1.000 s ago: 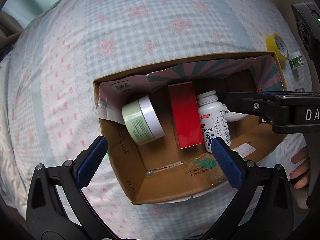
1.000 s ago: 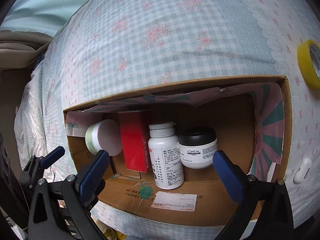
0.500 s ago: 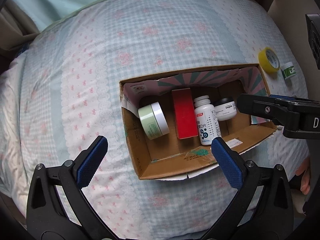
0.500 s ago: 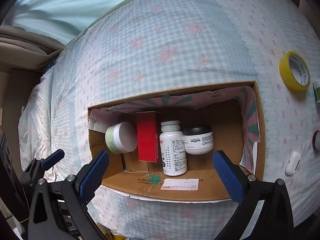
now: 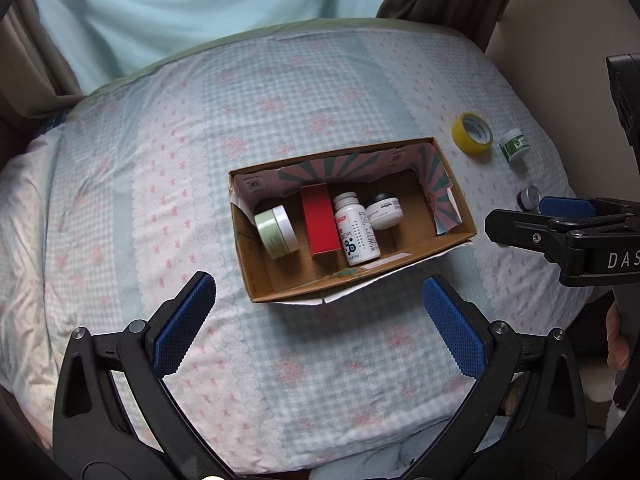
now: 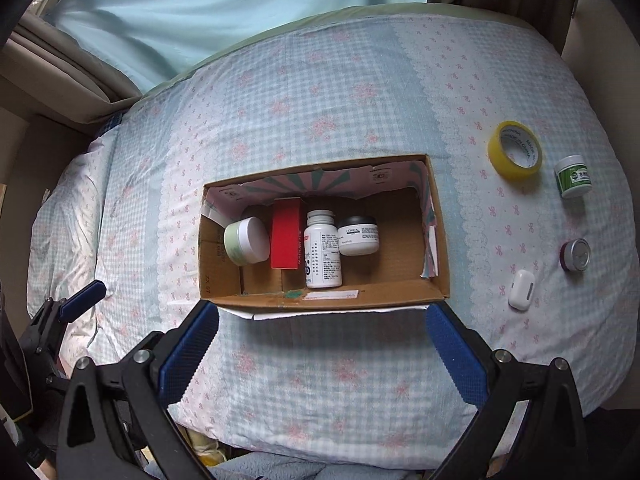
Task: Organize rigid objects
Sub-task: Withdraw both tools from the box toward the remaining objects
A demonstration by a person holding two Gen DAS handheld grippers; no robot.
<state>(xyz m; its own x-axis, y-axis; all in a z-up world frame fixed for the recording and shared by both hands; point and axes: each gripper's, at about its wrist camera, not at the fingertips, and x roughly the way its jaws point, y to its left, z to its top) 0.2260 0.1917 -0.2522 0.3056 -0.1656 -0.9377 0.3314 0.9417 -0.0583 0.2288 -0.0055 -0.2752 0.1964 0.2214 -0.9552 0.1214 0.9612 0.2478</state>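
A cardboard box [image 5: 456, 200] [image 6: 438, 240] lies on the bed. Inside stand a green jar with a white lid [image 5: 276, 233] [image 6: 245, 241], a red box [image 5: 318, 226] [image 6: 286, 238], a white pill bottle [image 5: 356, 234] [image 6: 322, 254] and a white jar with a black lid [image 5: 383, 211] [image 6: 358, 236]. My left gripper [image 5: 319, 320] is open and empty, well back from the box's near wall. Just as empty and open, my right gripper [image 6: 322, 344] hangs before the box; it also shows side-on at the right of the left wrist view.
Right of the box on the checked bedspread lie a yellow tape roll [image 6: 515, 151] [image 5: 472, 133], a small green jar [image 6: 573, 176] [image 5: 516, 147], a purple tin with a silver lid [image 6: 576, 255] [image 5: 529, 197] and a white earbud case [image 6: 522, 290]. A light-blue curtain [image 6: 240, 4] hangs behind.
Both grippers have pulled back and up from the box, which now looks smaller and farther. More of the bed and the loose items on the right have come into view.
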